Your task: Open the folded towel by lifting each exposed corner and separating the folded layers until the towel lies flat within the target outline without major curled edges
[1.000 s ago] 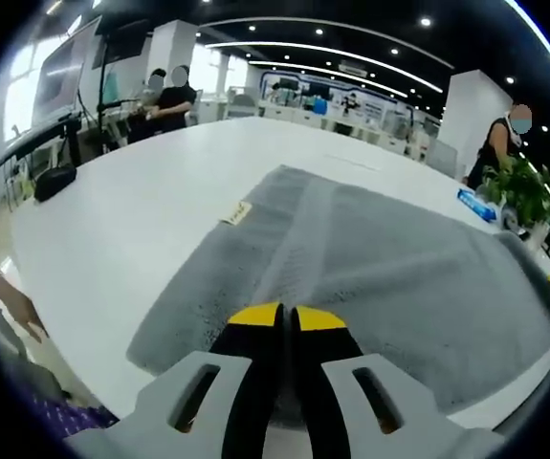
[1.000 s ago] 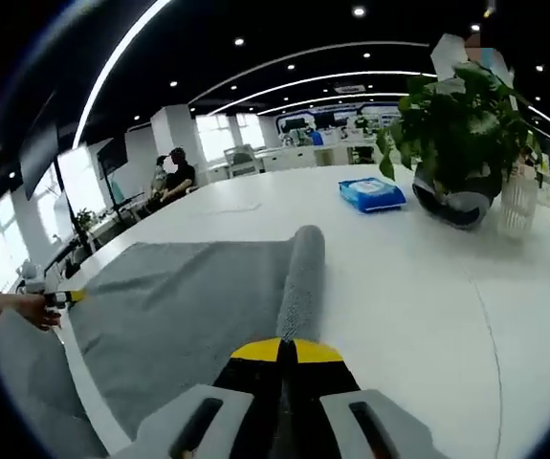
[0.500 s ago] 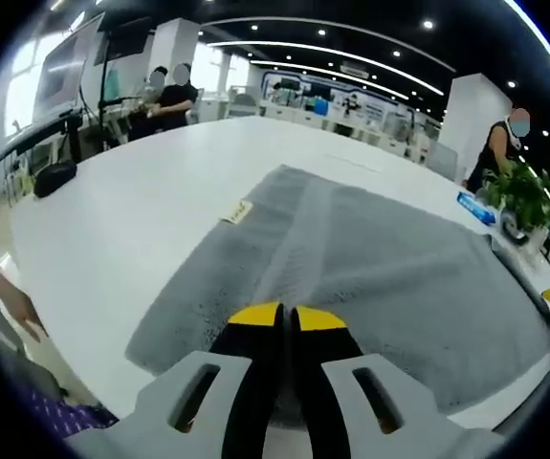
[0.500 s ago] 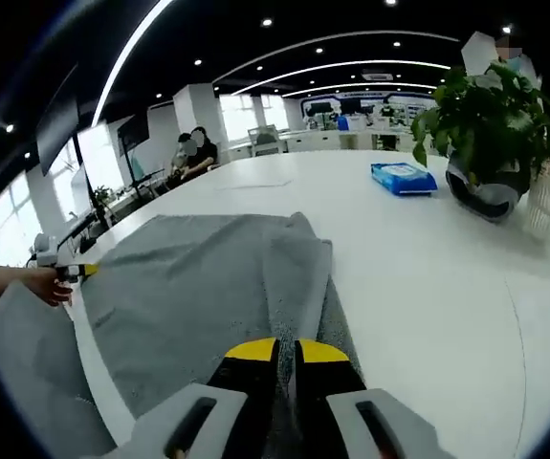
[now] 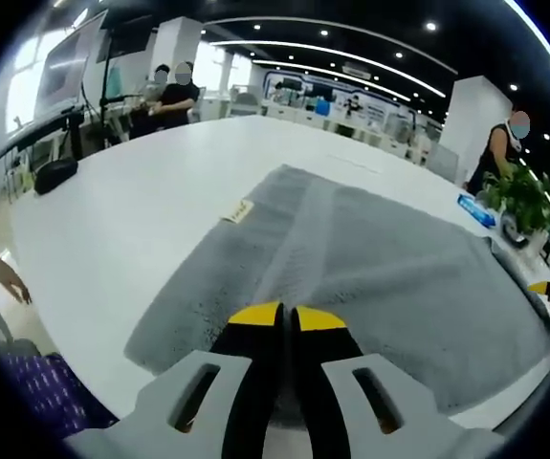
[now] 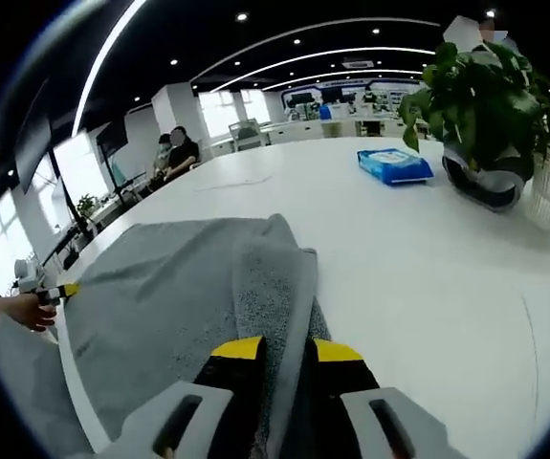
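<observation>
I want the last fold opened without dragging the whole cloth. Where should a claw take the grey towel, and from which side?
Probably by the free edge of the folded-over flap on the grey towel, where the right claw already pinches a raised ridge of cloth. Come in low from the bare white table on the plant's side. The left claw is closed on the near edge.

- Left gripper view looks low and close along the grey towel (image 5: 351, 258) across the white table (image 5: 131, 210)
- Right gripper view faces the same towel (image 6: 169, 287) from its opposite edge
</observation>
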{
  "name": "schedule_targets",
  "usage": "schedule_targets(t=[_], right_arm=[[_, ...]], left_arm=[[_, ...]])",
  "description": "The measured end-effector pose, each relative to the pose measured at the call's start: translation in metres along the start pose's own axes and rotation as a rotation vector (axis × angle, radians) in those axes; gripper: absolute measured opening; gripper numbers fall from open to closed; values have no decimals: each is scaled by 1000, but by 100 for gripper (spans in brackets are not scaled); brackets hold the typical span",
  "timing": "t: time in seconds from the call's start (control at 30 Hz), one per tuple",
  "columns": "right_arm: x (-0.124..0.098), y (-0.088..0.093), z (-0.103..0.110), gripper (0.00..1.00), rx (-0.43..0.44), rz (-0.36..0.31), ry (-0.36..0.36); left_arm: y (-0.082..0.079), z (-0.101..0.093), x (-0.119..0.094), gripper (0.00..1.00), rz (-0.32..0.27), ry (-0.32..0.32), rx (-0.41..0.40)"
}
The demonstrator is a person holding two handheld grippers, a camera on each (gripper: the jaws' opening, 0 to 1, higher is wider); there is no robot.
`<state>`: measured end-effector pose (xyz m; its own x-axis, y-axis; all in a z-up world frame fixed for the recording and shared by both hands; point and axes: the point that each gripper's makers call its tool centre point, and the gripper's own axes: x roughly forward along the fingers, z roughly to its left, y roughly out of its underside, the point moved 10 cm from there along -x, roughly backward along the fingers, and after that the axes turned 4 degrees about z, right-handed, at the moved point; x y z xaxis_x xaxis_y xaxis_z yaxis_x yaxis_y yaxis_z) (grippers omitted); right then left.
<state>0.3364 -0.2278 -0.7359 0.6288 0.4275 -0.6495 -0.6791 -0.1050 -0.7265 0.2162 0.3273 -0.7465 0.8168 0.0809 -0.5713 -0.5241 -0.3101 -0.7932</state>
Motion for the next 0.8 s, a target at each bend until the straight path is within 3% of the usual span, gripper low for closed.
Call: schedule_targets(t=[0.17,0.33,0.47,0.67,0.73,0.8], right_arm=[[5,-3,-1,1,12,1,0],[1,-11,-11,0,-7,-34,39],[-10,-21,-30,0,-46,-82,134],[-24,-33,-54,0,-36,-100,234],[-31,-36,-66,0,-36,-120,302],[-35,-40,-72,1,-26,-147,325]], left_arm=[[0,0,0,4,0,2,-4],[0,0,0,4,0,1,-8],[-1,-1,0,4,2,-2,-14],[-1,-1,1,4,4,-2,-8],[-2,-1,1,4,8,-2,1],[-2,-1,1,4,12,-4,1]])
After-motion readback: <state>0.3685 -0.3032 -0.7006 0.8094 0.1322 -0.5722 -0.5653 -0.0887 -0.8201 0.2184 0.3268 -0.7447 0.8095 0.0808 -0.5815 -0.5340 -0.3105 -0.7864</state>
